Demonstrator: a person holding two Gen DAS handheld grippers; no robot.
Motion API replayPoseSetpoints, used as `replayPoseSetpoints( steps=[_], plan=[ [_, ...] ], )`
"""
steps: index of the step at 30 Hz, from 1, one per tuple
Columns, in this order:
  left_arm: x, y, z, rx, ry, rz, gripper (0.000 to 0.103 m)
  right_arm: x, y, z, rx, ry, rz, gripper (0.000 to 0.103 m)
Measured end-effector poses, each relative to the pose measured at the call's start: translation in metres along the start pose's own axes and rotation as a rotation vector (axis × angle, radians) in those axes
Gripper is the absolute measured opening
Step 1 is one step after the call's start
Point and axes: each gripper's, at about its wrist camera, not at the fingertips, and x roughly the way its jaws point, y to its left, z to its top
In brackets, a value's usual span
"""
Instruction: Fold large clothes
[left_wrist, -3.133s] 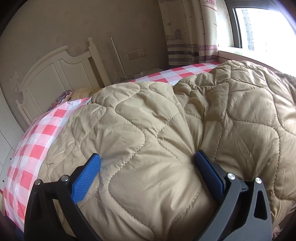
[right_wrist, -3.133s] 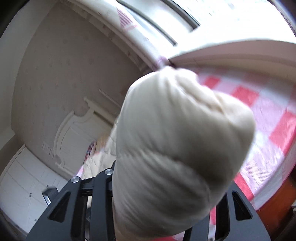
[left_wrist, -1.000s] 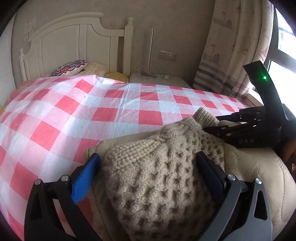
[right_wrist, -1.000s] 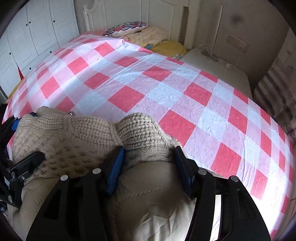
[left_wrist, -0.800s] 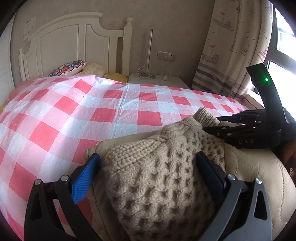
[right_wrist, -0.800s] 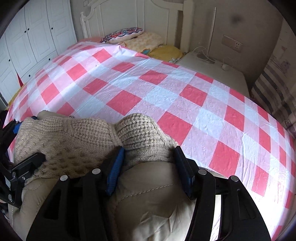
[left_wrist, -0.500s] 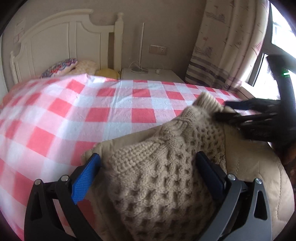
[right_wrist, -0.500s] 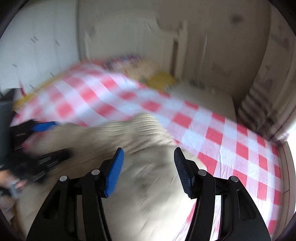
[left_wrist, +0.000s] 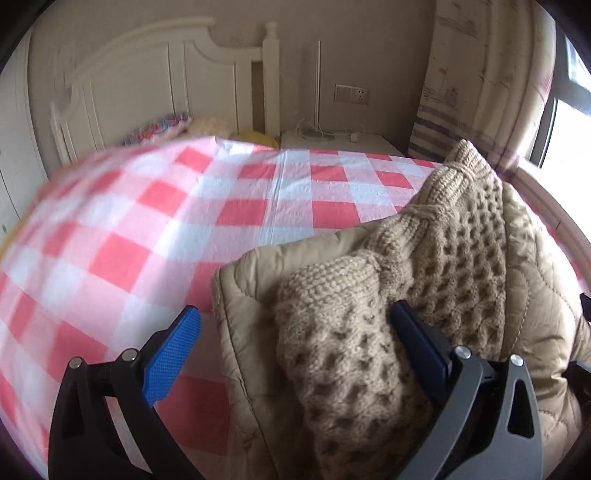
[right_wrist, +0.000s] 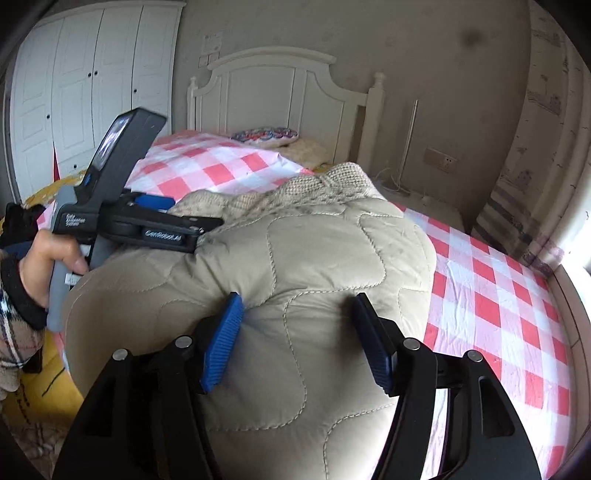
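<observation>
A beige quilted coat (right_wrist: 314, 266) lies bunched at the near edge of the bed, its knit collar (right_wrist: 332, 181) on top at the far end. My right gripper (right_wrist: 297, 345) straddles the coat's quilted body. Its jaws are opening and the puffy fabric bulges up between the pads. In the left wrist view the coat (left_wrist: 243, 295) and the collar (left_wrist: 461, 240) lie between the wide jaws of my left gripper (left_wrist: 295, 349), which is open. Its left pad (left_wrist: 173, 354) stands clear of the cloth. A hand (right_wrist: 44, 258) holds the left gripper (right_wrist: 195, 212) at the collar.
The bed's red-and-white checked sheet (left_wrist: 147, 221) stretches away to a white headboard (right_wrist: 273, 85) with a patterned pillow (right_wrist: 266, 134). A white wardrobe (right_wrist: 92, 74) stands at the left. A bedside table (left_wrist: 332, 142) and a curtain (left_wrist: 480, 74) stand at the right.
My right gripper has pulled back off the knit collar and now straddles the quilted body. It has left the left wrist view. The coat's edge has come away from the left pad.
</observation>
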Motion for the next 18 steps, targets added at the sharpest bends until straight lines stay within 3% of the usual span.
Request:
replayPoseSetpoints(
  steps=[5, 9, 11, 13, 16, 18],
  plan=[
    [-0.012, 0.002, -0.007, -0.009, -0.054, -0.014, 0.101, -0.022, -0.010, -0.015, 0.057, -0.045, 0.020, 0.066],
    [-0.051, -0.001, -0.007, -0.051, -0.097, 0.065, 0.101, -0.071, -0.031, -0.011, 0.153, -0.048, 0.093, 0.076],
    [-0.097, -0.006, -0.013, -0.069, -0.196, 0.178, 0.101, -0.112, -0.035, -0.010, 0.167, -0.128, 0.097, 0.086],
    [-0.146, -0.012, -0.022, -0.065, -0.306, 0.223, 0.101, -0.159, -0.032, -0.011, 0.146, -0.213, 0.069, 0.091],
    [-0.226, -0.023, -0.043, -0.061, -0.486, 0.251, 0.101, -0.201, -0.021, -0.020, 0.149, -0.260, 0.043, 0.091],
    [-0.261, -0.034, -0.060, -0.041, -0.558, 0.256, 0.101, -0.213, -0.016, -0.029, 0.174, -0.264, 0.009, 0.093]
  ],
)
